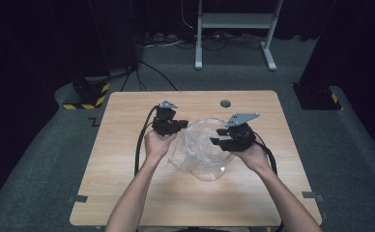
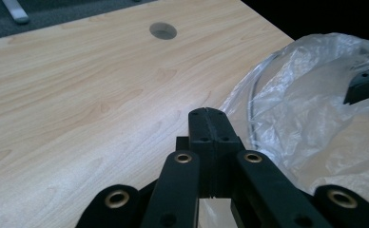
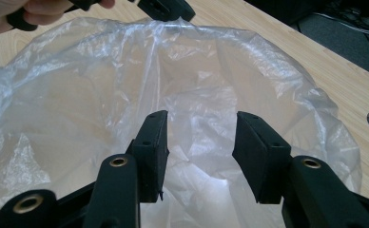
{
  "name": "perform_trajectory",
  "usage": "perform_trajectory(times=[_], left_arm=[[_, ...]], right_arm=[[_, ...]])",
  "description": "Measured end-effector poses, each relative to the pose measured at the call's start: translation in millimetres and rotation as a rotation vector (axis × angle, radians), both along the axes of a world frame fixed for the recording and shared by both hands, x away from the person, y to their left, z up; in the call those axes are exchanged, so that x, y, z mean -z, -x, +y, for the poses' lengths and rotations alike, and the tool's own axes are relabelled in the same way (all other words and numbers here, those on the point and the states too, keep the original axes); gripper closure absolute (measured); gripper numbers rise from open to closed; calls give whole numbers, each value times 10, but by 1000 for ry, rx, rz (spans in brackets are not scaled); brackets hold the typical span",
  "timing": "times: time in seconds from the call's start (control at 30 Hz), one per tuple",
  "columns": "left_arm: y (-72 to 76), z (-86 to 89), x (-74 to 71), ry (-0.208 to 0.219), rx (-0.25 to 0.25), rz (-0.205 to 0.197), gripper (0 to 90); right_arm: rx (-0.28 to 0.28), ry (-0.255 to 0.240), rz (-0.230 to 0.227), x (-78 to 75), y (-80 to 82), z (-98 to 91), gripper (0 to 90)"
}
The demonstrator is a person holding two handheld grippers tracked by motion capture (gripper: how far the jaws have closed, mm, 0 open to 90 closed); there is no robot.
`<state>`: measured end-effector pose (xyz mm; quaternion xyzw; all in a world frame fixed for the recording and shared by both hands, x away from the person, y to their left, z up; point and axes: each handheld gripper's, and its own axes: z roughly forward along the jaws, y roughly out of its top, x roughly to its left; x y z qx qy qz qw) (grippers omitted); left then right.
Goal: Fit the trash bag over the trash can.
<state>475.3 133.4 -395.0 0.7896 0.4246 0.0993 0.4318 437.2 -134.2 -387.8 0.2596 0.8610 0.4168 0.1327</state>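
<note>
At frame centre we see the clear plastic bag over a bowl. Our right gripper gapes wide just at its rim — nearer; our left gripper is clamped together, apparently empty, beside the bag's left edge.

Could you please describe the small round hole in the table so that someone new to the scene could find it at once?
Start from the light wooden table and look to its far edge, beyond the clear plastic bag held between the two grippers. The round hole sits just inside that edge, slightly right of centre. It is the one grey disc in the otherwise plain wood grain.
</note>
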Motion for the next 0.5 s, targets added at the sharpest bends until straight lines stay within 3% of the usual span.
perform_trajectory(times=[0.03,0.17,0.27,0.4,0.5], left_arm=[[3,4,7,7,-8,0,881],[89,67,-5,17,-54,-18,622],[198,169,-51,30,-76,-43,542],[297,278,-75,14,-68,-51,541],[326,295,-45,8,-47,-33,587]], right_arm=[[-1,-1,1,-1,2,0,549],[-2,8,-4,-4,10,-14,548],[2,5,-6,-8,15,-29,548],[5,2,-2,0,7,-32,548],[7,-5,-3,2,6,-32,548]])
